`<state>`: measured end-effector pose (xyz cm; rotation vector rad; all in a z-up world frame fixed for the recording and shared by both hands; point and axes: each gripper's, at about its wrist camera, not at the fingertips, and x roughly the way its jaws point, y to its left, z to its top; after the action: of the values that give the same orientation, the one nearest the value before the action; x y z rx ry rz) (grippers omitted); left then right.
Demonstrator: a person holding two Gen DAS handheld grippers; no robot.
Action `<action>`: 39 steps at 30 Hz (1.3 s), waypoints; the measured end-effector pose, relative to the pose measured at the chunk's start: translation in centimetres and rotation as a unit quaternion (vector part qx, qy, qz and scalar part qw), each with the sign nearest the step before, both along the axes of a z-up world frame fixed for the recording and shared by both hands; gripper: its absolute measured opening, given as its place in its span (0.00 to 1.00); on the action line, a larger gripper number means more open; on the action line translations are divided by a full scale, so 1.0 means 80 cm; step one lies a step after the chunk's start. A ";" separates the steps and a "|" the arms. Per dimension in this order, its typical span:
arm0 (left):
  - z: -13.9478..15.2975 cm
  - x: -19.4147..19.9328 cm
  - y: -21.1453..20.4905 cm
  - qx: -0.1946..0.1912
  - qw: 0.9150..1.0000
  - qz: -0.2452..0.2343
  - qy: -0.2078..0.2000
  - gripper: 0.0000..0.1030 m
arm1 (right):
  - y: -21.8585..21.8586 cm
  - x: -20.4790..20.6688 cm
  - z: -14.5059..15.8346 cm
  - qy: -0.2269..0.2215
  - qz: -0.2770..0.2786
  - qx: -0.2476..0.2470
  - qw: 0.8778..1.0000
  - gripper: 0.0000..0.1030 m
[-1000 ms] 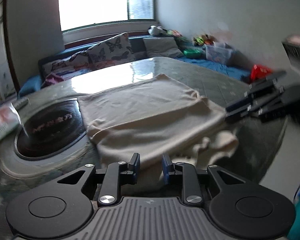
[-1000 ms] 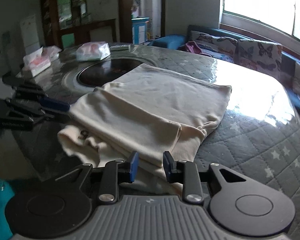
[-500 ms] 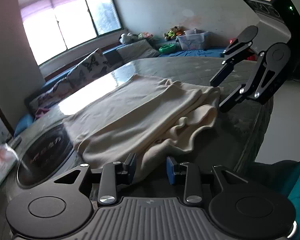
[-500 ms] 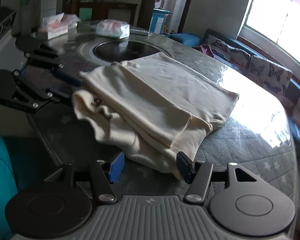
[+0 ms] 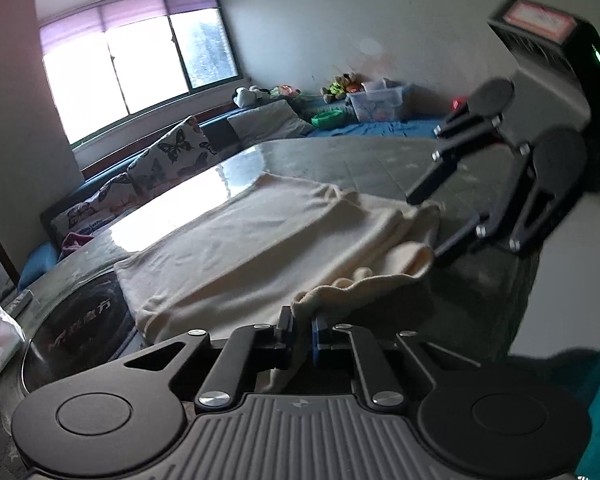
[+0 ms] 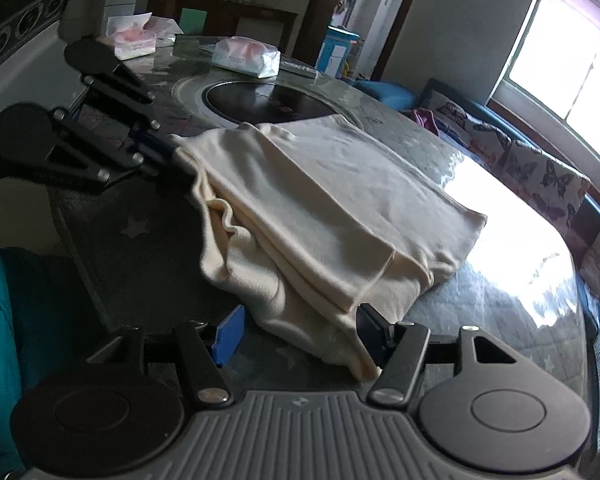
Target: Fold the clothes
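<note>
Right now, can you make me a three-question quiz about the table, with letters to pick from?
1. Where does the cream garment lie?
A. on the sofa
B. on the table, its far edge over the round black plate
C. on the floor

2. How many tissue packs sit beyond the black plate in the right wrist view?
A. none
B. two
C. five

3. What is the left tool doing?
A. hanging open, away from the cloth
B. holding a tissue pack
C. pinching an edge of the garment

Answers:
1 B, the cloth is spread on the grey table and reaches the plate.
2 B, one tissue pack and another pack show.
3 C, cloth sits between its closing fingers.
</note>
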<state>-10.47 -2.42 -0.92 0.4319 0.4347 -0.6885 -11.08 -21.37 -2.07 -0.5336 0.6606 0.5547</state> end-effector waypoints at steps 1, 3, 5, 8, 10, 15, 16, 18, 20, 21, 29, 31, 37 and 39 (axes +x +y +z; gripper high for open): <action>0.004 0.006 0.001 -0.008 1.000 0.003 0.006 0.08 | 0.002 0.002 0.000 -0.003 0.003 -0.002 1.000 0.65; 0.011 0.021 0.003 -0.020 1.000 0.010 0.019 0.08 | 0.005 0.006 0.000 -0.012 0.011 -0.007 1.000 0.68; 0.016 0.035 0.005 -0.031 0.999 0.017 0.033 0.08 | 0.009 0.010 0.001 -0.021 0.021 -0.010 0.999 0.68; 0.020 0.054 0.007 -0.043 0.998 0.021 0.046 0.08 | 0.013 0.020 0.002 -0.028 0.034 -0.004 0.999 0.65; 0.021 0.063 0.008 -0.046 0.997 0.023 0.050 0.08 | 0.016 0.029 0.001 -0.028 0.043 -0.002 0.999 0.61; 0.016 0.075 0.011 -0.051 0.996 0.031 0.066 0.08 | 0.015 0.054 -0.003 0.009 0.048 0.011 0.999 0.34; 0.014 0.077 0.011 -0.053 0.996 0.032 0.070 0.08 | 0.014 0.058 -0.003 0.018 0.047 0.018 0.999 0.28; 0.012 0.078 0.013 -0.053 0.995 0.039 0.072 0.10 | 0.010 0.070 0.002 0.034 0.040 0.036 0.998 0.16; 0.010 0.077 0.014 -0.052 0.995 0.045 0.072 0.15 | 0.005 0.083 0.010 0.049 0.031 0.055 0.997 0.13; 0.010 0.076 0.016 -0.052 0.995 0.047 0.071 0.17 | 0.003 0.089 0.013 0.057 0.027 0.065 0.996 0.12; 0.002 0.040 0.028 -0.020 0.997 0.046 0.055 0.29 | -0.003 0.117 0.030 0.074 0.010 0.102 0.992 0.10; -0.005 0.033 0.027 -0.002 0.998 0.043 0.041 0.29 | -0.003 0.118 0.030 0.074 0.009 0.103 0.992 0.10; -0.016 0.022 0.026 0.041 0.999 0.027 0.002 0.27 | -0.003 0.109 0.027 0.066 0.006 0.102 0.993 0.10; -0.016 0.023 0.030 0.041 0.999 0.024 -0.001 0.17 | -0.003 0.102 0.026 0.060 0.004 0.104 0.993 0.09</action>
<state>-8.60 -0.05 -2.24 0.4978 0.4712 -0.6250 -2.94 -21.65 0.03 -0.3083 0.7050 0.6579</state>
